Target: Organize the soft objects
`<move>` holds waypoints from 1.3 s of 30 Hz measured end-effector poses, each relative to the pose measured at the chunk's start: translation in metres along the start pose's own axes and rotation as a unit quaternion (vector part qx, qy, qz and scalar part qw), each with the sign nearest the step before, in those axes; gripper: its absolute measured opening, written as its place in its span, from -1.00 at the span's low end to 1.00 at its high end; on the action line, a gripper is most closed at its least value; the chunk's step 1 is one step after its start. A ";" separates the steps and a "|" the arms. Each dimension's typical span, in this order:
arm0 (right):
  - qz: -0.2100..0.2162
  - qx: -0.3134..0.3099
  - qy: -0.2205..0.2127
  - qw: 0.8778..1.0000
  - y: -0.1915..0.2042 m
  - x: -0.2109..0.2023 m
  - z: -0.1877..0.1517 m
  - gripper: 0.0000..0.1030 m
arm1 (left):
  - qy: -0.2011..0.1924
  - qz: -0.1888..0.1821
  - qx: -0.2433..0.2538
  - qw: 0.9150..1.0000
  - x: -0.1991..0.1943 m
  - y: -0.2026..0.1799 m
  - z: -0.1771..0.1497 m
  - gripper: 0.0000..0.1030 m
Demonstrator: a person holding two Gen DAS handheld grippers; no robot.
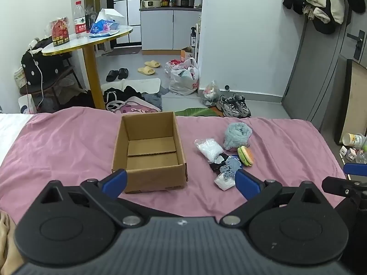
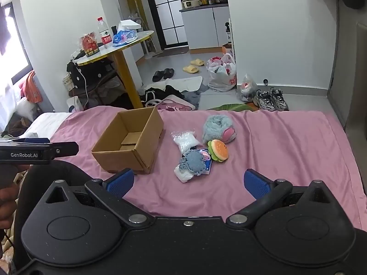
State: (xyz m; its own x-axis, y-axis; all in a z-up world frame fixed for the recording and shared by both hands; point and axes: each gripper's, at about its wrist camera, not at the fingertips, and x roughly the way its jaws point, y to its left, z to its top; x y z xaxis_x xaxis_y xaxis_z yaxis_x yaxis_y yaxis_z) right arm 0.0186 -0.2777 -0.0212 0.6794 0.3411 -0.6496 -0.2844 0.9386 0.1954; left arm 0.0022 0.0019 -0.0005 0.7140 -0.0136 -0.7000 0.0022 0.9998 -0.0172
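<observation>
A pink sheet (image 1: 68, 142) covers the bed and fills the middle of both views; its near edge is hidden behind the gripper bodies, and a strip of white bedding shows at its left end.

An open cardboard box (image 1: 150, 151) stands on the sheet, left of centre, and looks empty as far as its floor shows. From the right wrist its near wall hides part of the inside.

The left gripper (image 1: 181, 183) hangs over the near part of the bed with its blue fingers spread wide and nothing between them. One finger overlaps the box's near left corner, the other the edge of the soft pile; contact cannot be judged. The right gripper (image 2: 189, 184) is likewise spread apart and holds nothing, above bare sheet just in front of the pile.

The soft things lie in a loose cluster right of the box, apart from it. Farthest back is a fuzzy blue bundle (image 2: 218, 127) with a pink patch. Beside it sits a burger plush (image 2: 219, 150). A clear bag (image 2: 184, 141) of white stuff lies nearer the box. At the front, a blue knit piece (image 2: 195, 163) lies on a white wad (image 2: 183, 175) and a dark patterned item, mostly covered and hard to identify.
</observation>
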 end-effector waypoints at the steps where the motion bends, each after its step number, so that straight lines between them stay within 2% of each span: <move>1: 0.000 0.001 0.000 1.000 0.000 0.000 0.000 1.00 | 0.003 0.003 0.000 1.000 0.001 0.000 0.003 0.94; 3: -0.001 0.001 0.001 1.000 0.001 0.001 0.001 1.00 | 0.003 0.005 0.002 1.000 0.003 -0.002 0.006 0.94; 5: -0.003 0.001 0.003 1.000 0.002 0.001 0.001 1.00 | -0.014 -0.001 -0.005 1.000 0.003 -0.003 -0.003 0.94; 10: -0.004 0.007 0.013 1.000 0.001 0.012 -0.002 1.00 | -0.012 -0.004 -0.008 1.000 -0.006 0.003 -0.002 0.94; 15: -0.005 0.001 0.009 1.000 0.006 0.004 0.001 1.00 | -0.012 -0.023 -0.020 0.999 -0.008 0.007 -0.004 0.94; 23: -0.004 0.000 0.008 1.000 0.004 0.006 0.000 1.00 | -0.012 -0.031 -0.026 0.999 -0.012 0.008 -0.002 0.94; 39: -0.005 -0.001 0.006 1.000 0.002 0.006 0.000 1.00 | -0.012 -0.030 -0.031 0.999 -0.011 0.011 -0.001 0.94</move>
State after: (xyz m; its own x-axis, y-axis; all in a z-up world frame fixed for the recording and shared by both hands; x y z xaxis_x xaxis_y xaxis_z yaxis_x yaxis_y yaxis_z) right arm 0.0216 -0.2738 -0.0245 0.6739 0.3304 -0.6609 -0.2779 0.9421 0.1876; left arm -0.0066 0.0127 0.0065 0.7309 -0.0717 -0.6787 0.0015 0.9946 -0.1034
